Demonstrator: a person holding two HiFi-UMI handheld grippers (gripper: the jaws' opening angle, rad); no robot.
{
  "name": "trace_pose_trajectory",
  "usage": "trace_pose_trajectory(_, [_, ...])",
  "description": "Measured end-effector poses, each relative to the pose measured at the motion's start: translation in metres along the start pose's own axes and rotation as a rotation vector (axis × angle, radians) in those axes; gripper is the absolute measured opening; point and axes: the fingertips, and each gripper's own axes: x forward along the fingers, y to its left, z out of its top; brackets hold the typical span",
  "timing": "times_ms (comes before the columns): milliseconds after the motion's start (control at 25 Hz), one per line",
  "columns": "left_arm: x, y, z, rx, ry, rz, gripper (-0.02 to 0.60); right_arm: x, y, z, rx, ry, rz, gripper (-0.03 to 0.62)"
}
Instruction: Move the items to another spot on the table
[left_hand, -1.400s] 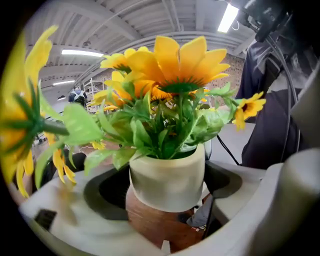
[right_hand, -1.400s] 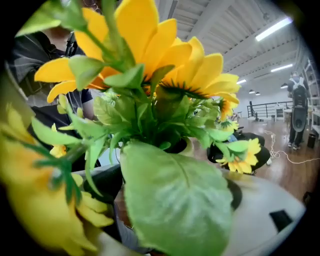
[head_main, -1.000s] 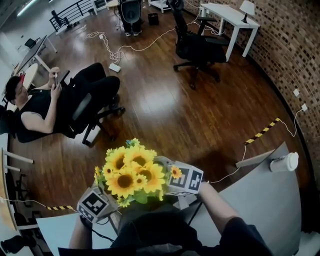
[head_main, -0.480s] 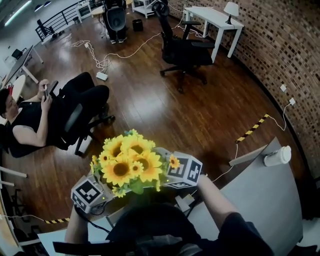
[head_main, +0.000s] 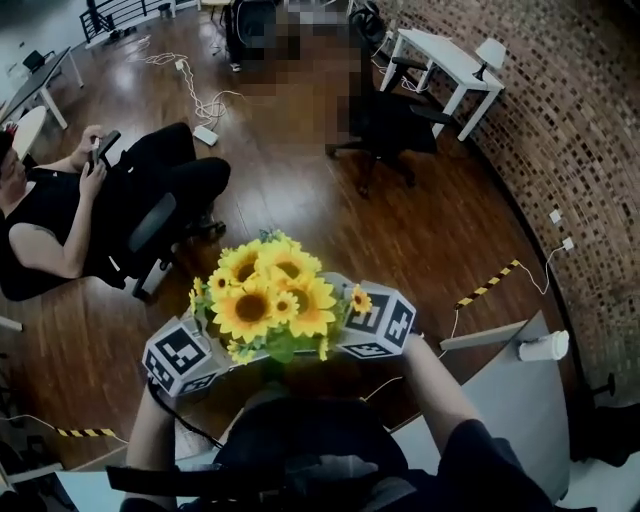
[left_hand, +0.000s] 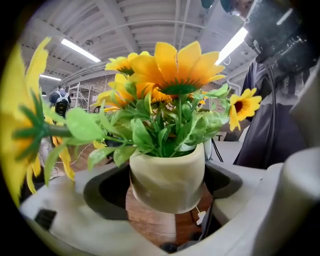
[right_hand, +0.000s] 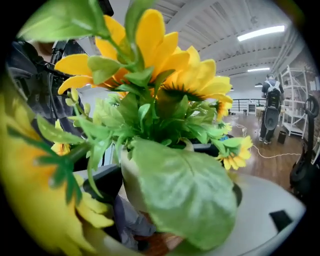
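Left gripper (left_hand: 159, 200) and right gripper (right_hand: 167, 197) are both clamped on the cream flowerpot (left_hand: 167, 172), 1 per side, held in the air over the wood floor (head_main: 330, 220), near the grey table (head_main: 525, 400). I'd squeeze evenly and hold it level. The smooth, rounded walls look slippery, and the plastic-looking sunflowers (head_main: 265, 300) look top-heavy.

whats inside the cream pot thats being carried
Sunflowers and green leaves fill the cream pot, their stems running down into its mouth. Whatever anchors the stems, soil or foam, is covered by the foliage and cannot be seen.
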Motion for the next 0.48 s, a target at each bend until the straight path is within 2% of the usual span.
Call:
trace_pose_trajectory(280, [-0.019, 0.040, -0.014, 0.010, -0.039, -0.016, 0.483, 0.037, -0.022, 0.018, -0.012, 0.070, -0.035, 0.460])
trace_pose_trajectory(480, [-0.013, 0.058, -0.009, 0.039, -0.033, -0.070, 0.483, 0.036, -0.040, 0.024, 0.011, 0.063, -0.094, 0.460])
